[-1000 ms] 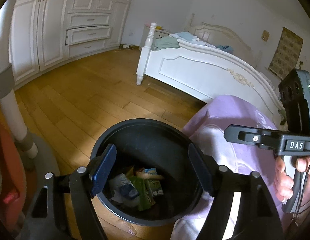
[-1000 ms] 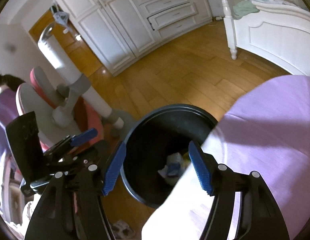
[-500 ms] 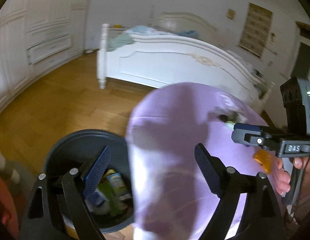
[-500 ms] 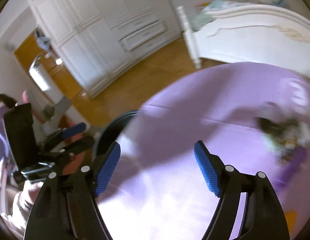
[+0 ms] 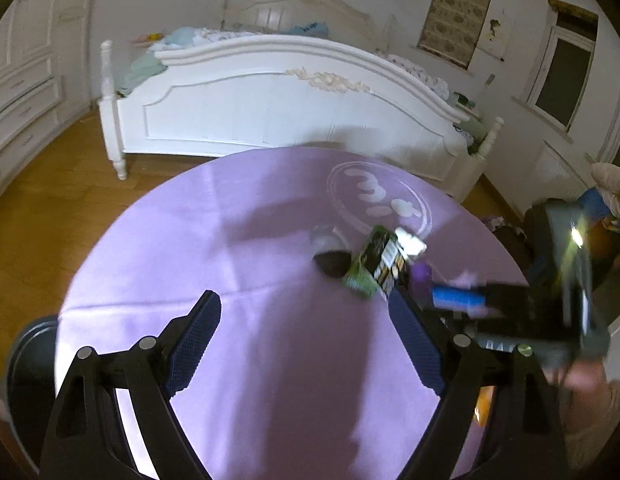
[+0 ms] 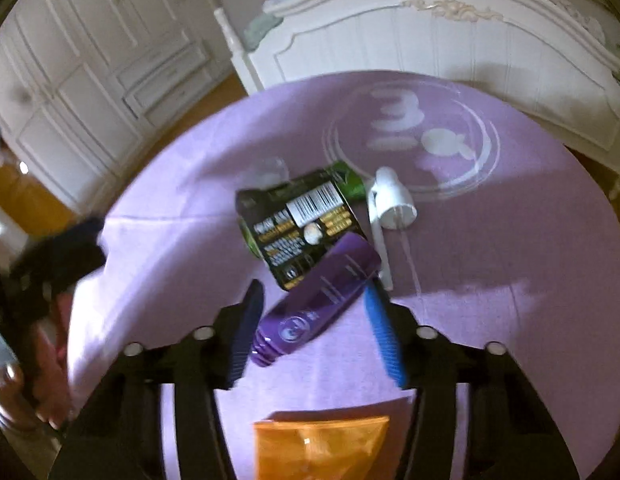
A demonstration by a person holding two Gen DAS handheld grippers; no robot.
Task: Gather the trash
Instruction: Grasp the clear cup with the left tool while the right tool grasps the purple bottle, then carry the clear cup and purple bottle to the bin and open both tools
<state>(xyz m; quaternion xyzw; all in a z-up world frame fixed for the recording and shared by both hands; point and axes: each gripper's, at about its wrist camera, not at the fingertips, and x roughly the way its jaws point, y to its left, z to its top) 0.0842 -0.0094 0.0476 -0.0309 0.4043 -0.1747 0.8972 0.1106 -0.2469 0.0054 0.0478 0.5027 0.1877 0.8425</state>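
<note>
Round surface [image 5: 270, 240] under a purple cloth [image 6: 510, 240] with a pale circular print, white bed [image 5: 270, 96] with a carved footboard just behind, white drawers [image 6: 158, 76] along the wall, wooden floor [image 5: 42, 200], dark window [image 5: 562, 76] at right.

Table cloth [image 6: 510, 240]: lilac, with a pale ringed emblem printed in white. Snack bag [image 6: 306, 224]: black and green, white barcode panel, yellow lettering. Bottle [image 6: 318, 304]: glossy purple with a faint round logo. Pump nozzle [image 6: 392, 200]: white. Packet [image 6: 322, 448]: translucent orange. Right gripper [image 6: 314, 332]: black frame, blue pads. Left gripper [image 5: 306, 348]: black frame, dark blue ribbed pads. Bed frame [image 5: 270, 96]: white, cream carved ornament. Floor [image 5: 42, 184]: amber wood. Wardrobe [image 6: 90, 80]: white panelled.
</note>
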